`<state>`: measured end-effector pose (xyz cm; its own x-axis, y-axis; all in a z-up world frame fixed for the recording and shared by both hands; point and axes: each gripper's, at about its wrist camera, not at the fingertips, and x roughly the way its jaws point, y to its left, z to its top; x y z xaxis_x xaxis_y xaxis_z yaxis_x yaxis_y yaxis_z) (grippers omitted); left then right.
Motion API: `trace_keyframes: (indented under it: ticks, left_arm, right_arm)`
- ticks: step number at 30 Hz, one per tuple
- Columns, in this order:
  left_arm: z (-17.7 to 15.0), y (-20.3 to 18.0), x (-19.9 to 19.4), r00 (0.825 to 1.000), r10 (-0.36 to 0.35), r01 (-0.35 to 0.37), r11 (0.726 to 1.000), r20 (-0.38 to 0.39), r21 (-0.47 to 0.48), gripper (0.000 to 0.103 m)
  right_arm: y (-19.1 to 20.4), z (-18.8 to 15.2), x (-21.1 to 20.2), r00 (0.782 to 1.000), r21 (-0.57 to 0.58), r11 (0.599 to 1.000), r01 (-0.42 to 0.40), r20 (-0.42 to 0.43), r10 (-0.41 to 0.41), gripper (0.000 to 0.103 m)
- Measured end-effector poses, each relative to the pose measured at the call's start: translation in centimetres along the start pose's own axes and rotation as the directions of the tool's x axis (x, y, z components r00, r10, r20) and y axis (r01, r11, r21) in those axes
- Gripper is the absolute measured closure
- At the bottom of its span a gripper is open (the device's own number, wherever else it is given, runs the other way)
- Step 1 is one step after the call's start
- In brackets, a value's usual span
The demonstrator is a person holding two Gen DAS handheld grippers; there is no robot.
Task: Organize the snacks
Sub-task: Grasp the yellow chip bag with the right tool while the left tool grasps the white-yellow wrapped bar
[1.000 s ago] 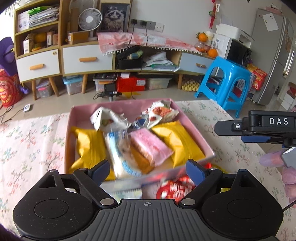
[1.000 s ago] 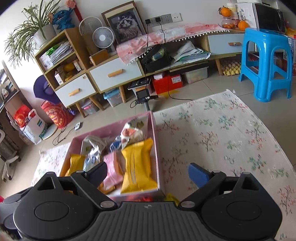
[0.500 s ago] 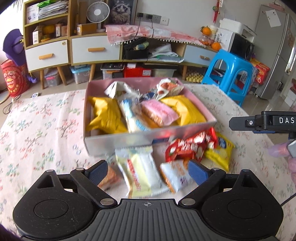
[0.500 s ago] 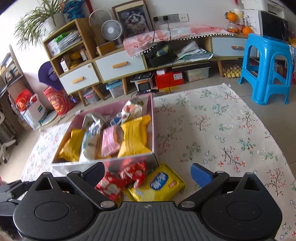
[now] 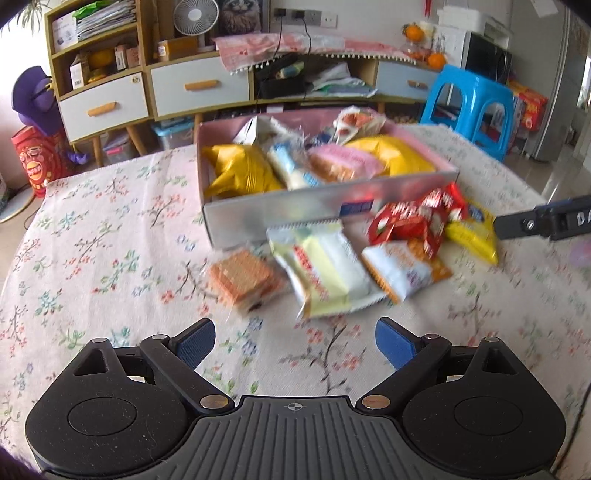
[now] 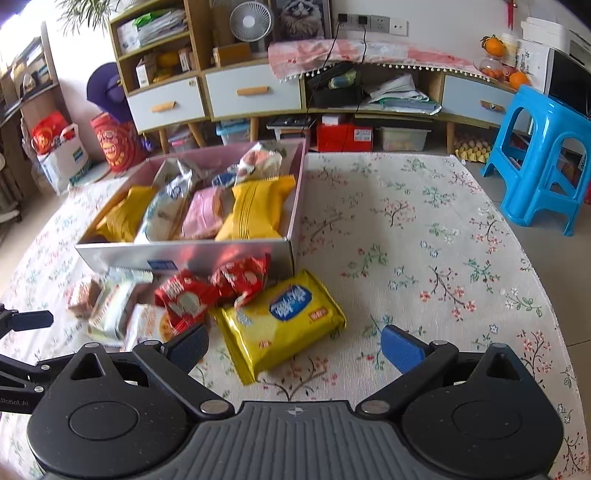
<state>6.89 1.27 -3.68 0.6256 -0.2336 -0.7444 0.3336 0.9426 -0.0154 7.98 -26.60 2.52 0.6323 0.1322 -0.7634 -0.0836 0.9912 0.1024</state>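
A pink and silver box on the flowered tablecloth holds several snack packs, yellow, pink and white. In front of it lie loose snacks: a wafer pack, a pale yellow pack, a white and orange pack, red packs and a yellow bag. My left gripper is open, empty, just short of the wafer and pale yellow packs. My right gripper is open over the near end of the yellow bag, pads not touching it.
The table's right edge drops to a tiled floor with a blue stool. Behind the table stand wooden drawers and shelves, a fan and bags on the floor. Tablecloth left of the box carries nothing.
Both grippers drew back and down from over the box, so the loose snacks in front of it came into view. The right gripper rolled level. Nothing was picked up.
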Motion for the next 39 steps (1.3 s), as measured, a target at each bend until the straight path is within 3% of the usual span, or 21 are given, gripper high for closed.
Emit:
trace_keyframes:
  ticks: [5,8,16,22,27,32,39]
  left_arm:
    - [-1.3,0.2,0.5,0.999,0.015,-0.014,1.000,-0.031,0.026,0.008]
    - [-1.9,0.5,0.5,1.000,0.018,-0.018,1.000,-0.005,0.022,0.000]
    - [-2.0,0.5,0.4,1.000,0.030,-0.030,0.999,0.004,-0.017,0.000]
    - [-1.8,-1.4,0.5,0.999,-0.044,0.044,0.999,0.016,0.012,0.001]
    - [-0.7,-1.5,0.7,0.994,-0.094,0.099,0.992,0.061,-0.084,0.003]
    - [0.6,-0.9,1.3,0.991,-0.091,0.107,0.978,0.095,-0.181,0.009]
    - [1.7,-1.0,2.7,0.995,-0.046,0.068,0.965,0.094,-0.254,0.031]
  right_arm:
    - [0.4,-0.9,0.7,1.000,-0.046,0.999,0.002,-0.025,-0.003,0.012]
    - [0.8,-1.7,1.2,0.999,-0.106,0.994,-0.008,-0.032,0.005,0.012]
    - [0.6,-2.9,2.7,1.000,-0.175,0.984,-0.022,-0.019,0.019,0.010]
    - [0.1,-2.3,3.3,0.999,-0.167,0.985,-0.045,-0.015,0.043,0.010]
    - [0.3,-2.2,3.1,0.998,-0.188,0.981,-0.056,-0.001,0.057,0.010]
    - [0.5,-1.8,3.1,0.998,-0.202,0.978,-0.055,0.020,0.060,0.010]
    - [0.4,-1.1,3.7,0.999,-0.203,0.979,-0.027,0.037,0.036,0.010]
